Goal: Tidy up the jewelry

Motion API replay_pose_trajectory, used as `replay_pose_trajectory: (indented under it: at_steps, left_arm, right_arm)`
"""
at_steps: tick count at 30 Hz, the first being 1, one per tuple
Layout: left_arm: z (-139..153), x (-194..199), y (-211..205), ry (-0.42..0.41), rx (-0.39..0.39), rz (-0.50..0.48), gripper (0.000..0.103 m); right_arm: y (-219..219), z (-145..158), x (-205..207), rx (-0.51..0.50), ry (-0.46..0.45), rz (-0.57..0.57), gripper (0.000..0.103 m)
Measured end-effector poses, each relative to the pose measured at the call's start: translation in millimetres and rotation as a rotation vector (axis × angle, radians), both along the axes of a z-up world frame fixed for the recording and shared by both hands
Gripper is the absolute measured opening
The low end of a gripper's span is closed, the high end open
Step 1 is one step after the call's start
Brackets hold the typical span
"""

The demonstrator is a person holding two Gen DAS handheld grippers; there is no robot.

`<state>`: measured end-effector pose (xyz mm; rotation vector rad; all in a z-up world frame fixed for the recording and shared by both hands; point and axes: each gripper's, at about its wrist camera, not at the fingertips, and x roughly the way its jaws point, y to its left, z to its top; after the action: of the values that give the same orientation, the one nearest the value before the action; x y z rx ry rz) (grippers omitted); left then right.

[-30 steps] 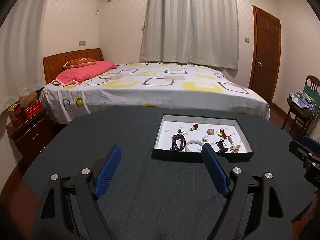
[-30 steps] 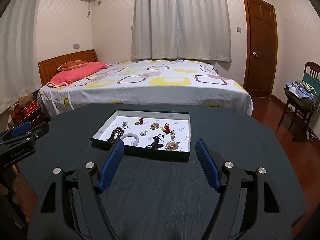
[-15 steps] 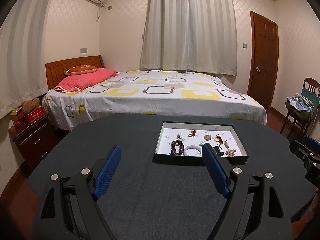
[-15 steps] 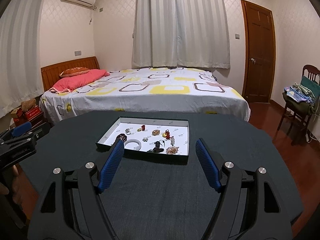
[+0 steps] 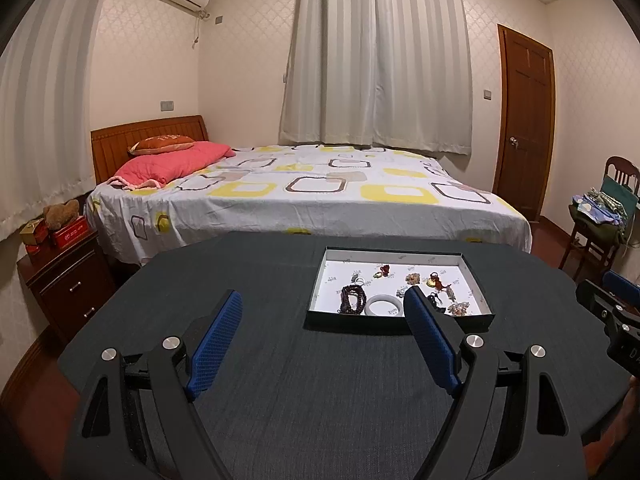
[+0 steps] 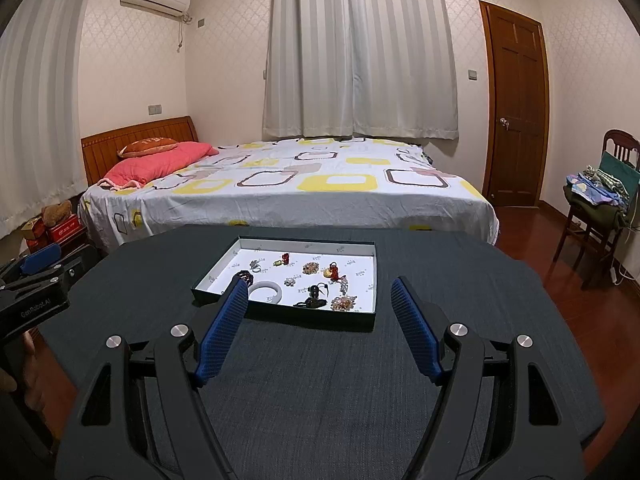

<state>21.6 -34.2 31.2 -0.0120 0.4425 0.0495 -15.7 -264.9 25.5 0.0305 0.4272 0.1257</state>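
Desk: dark cloth-covered top, standing before a bed.

Tray: shallow dark box with a white floor, on the far half of the desk, long side running left to right. All the jewelry in sight lies inside it, spread in loose singles, not heaped.

Contents, near row: dark bead bracelet at the left end; white bangle just beside it; a black piece; an amber cluster at the right end. Farther row: a ring, a small red piece, a gold brooch, a red-and-gold charm. Finer detail is too small to tell.

Left gripper: jaws spread wide, nothing between them, held over the near desk. The tray lies ahead and to its right; its right finger lines up with the tray's middle.

Right gripper: jaws likewise wide and empty. The tray lies almost straight ahead, slightly left, its near wall between the two fingertips.

Judgement: the right gripper is the squarer on the tray; the left is better placed for the bracelet and bangle end. Whether the pieces lie sorted or await sorting, the scene fits either.
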Motion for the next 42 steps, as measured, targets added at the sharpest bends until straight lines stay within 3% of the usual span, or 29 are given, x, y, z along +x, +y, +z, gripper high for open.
replay_pose_trajectory:
  at_steps: [42]
  left_arm:
    - [0.2,-1.3,6.1,0.001,-0.022,0.007,0.080]
  right_arm:
    - [5.8,-0.5,1.7,0.000,0.005,0.004,0.072]
